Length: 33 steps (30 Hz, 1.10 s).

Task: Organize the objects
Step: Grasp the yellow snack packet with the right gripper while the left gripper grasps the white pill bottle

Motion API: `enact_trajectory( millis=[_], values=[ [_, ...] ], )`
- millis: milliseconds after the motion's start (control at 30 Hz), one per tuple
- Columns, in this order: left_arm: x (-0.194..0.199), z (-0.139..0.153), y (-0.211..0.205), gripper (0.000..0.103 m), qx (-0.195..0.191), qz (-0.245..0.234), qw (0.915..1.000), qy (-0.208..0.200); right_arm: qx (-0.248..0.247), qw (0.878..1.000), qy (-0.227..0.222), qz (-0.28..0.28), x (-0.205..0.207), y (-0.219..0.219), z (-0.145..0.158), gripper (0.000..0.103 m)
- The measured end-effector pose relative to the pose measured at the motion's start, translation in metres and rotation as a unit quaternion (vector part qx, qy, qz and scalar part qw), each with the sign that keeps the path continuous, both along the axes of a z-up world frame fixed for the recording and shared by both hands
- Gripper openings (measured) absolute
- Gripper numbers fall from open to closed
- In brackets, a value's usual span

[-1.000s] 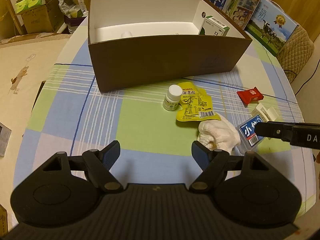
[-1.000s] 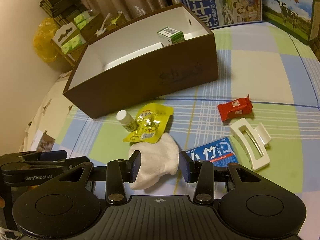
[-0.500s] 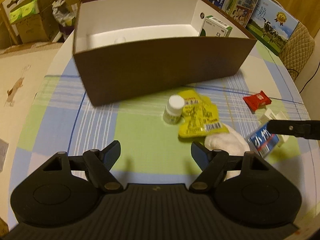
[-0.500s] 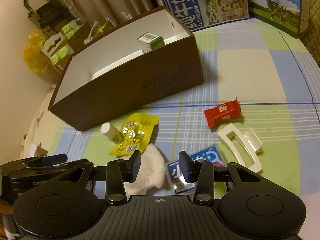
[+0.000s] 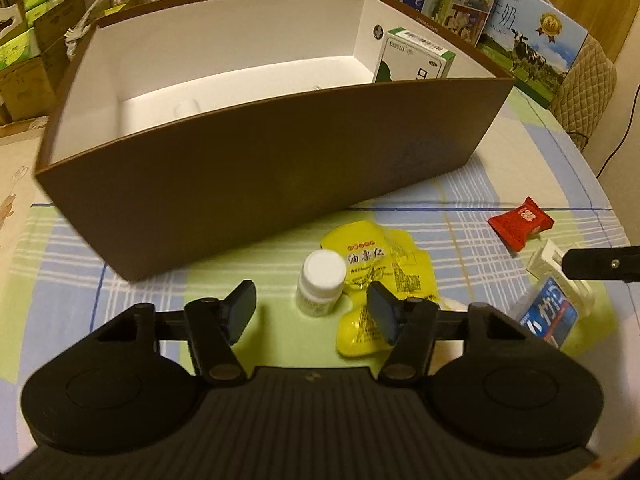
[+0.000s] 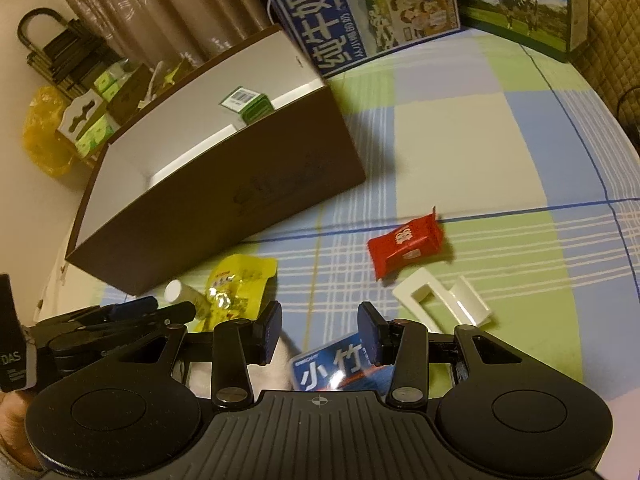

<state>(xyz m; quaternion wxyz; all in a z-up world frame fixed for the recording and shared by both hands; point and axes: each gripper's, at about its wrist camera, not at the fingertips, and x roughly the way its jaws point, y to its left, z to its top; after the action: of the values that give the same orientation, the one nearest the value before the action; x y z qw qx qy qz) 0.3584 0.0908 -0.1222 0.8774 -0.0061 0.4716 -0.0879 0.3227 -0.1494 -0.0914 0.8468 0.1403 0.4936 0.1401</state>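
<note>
A small white pill bottle (image 5: 322,282) stands upright on the checked tablecloth, between the fingers of my left gripper (image 5: 310,310), which is open and not touching it. A yellow pouch (image 5: 380,276) lies against the bottle's right side. My right gripper (image 6: 319,332) is open just above a blue packet (image 6: 332,368), with a white cloth (image 6: 276,364) partly hidden under its left finger. A red snack pack (image 6: 404,244) and a white hair clip (image 6: 440,304) lie ahead of it. The brown box (image 5: 260,196) holds a green-and-white carton (image 5: 412,60).
Milk cartons (image 6: 360,12) stand at the table's far edge behind the box. The table's rounded edge (image 5: 600,184) curves off to the right. Cardboard boxes and a yellow bag (image 6: 44,132) sit beyond the table on the left.
My left gripper has moved forward to the pill bottle and its fingers have narrowed a little. My right gripper has shifted right, from over the white cloth to over the blue packet.
</note>
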Motion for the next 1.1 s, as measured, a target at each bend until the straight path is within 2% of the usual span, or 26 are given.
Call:
enact_trajectory(
  millis=[67,233,300,333,533,700,1000,1100],
  values=[
    [0.005,-0.004,-0.003,0.052,-0.001,-0.004,1.0000,0.002,0.000,1.000,0.002,-0.001,0.003,-0.001,-0.002,0.040],
    [0.012,-0.009,-0.007,0.039,-0.003,-0.012,0.9999,0.001,0.005,1.000,0.005,0.007,0.011,0.003,-0.005,0.040],
    [0.012,-0.010,-0.008,0.025,-0.003,-0.015,0.9999,-0.001,0.007,1.000,0.005,0.014,0.015,0.007,-0.006,0.040],
    [0.012,-0.010,-0.007,0.023,-0.002,-0.016,0.9999,-0.002,0.008,1.000,0.005,0.017,0.016,0.010,-0.007,0.040],
    [0.004,-0.006,0.009,0.023,0.003,0.005,0.9999,-0.011,0.025,0.998,0.015,0.054,0.027,0.031,-0.016,0.040],
    [-0.006,0.000,0.035,0.023,0.004,0.043,0.9990,-0.009,0.069,0.993,0.042,0.083,0.039,0.048,-0.035,0.040],
    [-0.023,0.004,0.069,0.023,0.004,0.090,0.9959,-0.002,0.111,0.987,0.088,0.080,0.065,0.061,-0.070,0.048],
    [-0.026,0.004,0.074,0.023,0.001,0.097,0.9953,-0.002,0.122,0.986,0.081,0.082,0.067,0.068,-0.073,0.048]
  ],
)
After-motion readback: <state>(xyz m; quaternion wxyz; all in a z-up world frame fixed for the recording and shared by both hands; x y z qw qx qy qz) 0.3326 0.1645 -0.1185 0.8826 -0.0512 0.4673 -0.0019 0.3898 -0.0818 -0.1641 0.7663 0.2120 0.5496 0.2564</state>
